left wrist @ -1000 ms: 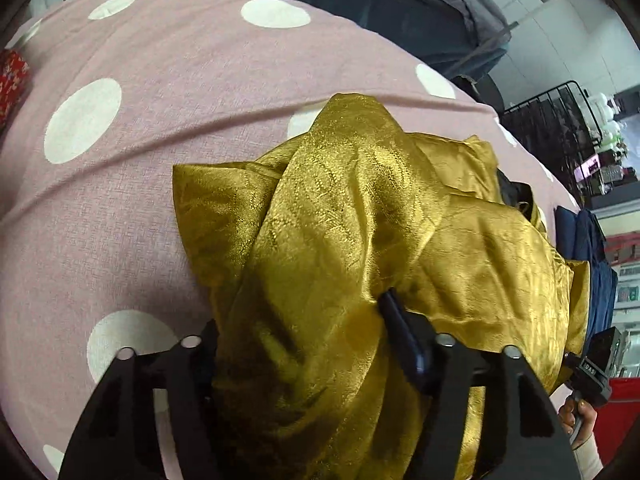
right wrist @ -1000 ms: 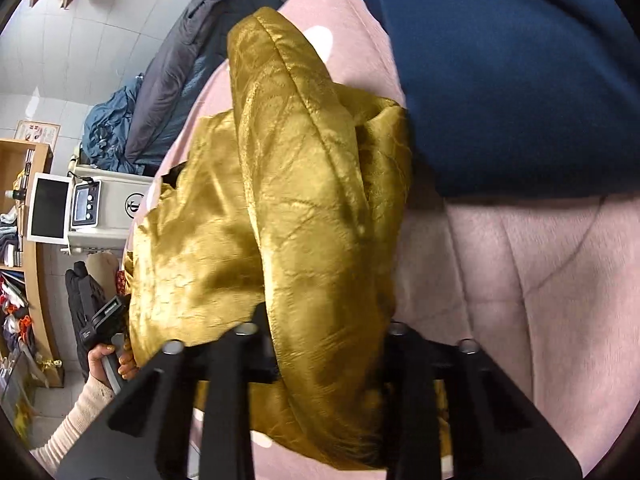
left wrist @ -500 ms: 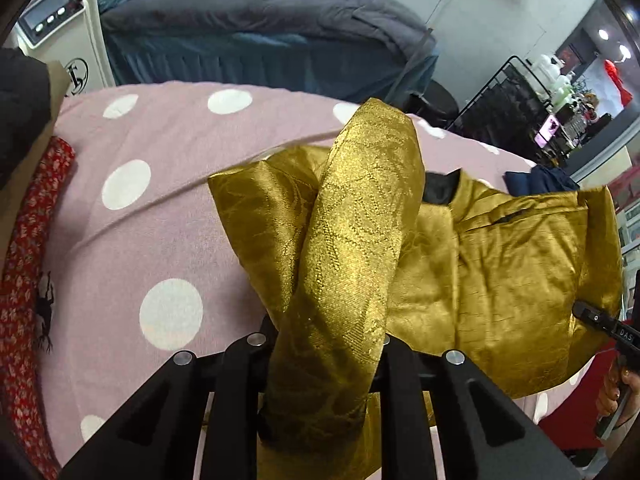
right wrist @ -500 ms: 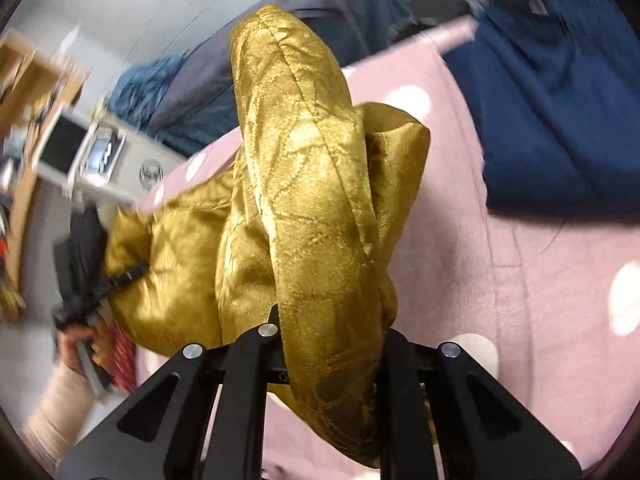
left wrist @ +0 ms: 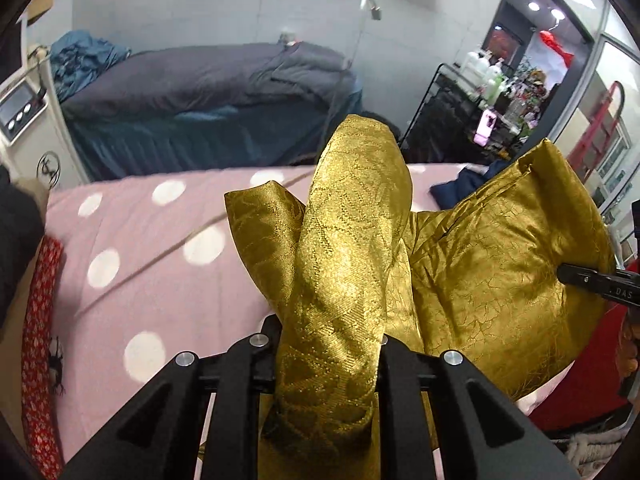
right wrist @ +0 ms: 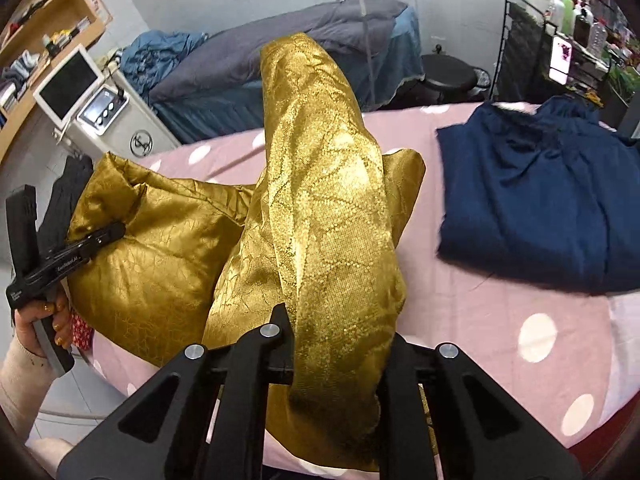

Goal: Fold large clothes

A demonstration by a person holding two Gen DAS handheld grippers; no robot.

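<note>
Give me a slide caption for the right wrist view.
Right hand-held gripper clamps gold garment above polka-dot pink bed; navy garment alongside.

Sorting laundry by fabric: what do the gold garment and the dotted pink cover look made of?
Gold garment: likely satin or brocade, glossy, with woven pattern and sheen on folds. Pink cover: matte, probably cotton, soft creases, printed white dots; no shine.

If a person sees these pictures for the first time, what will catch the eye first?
First comes the shiny gold garment, lifted above the pink polka-dot bed cover; the jaws of the left gripper and the right gripper are each shut on a bunched part of it. Next is the dark blue garment, lying spread on the cover to the right.
</note>
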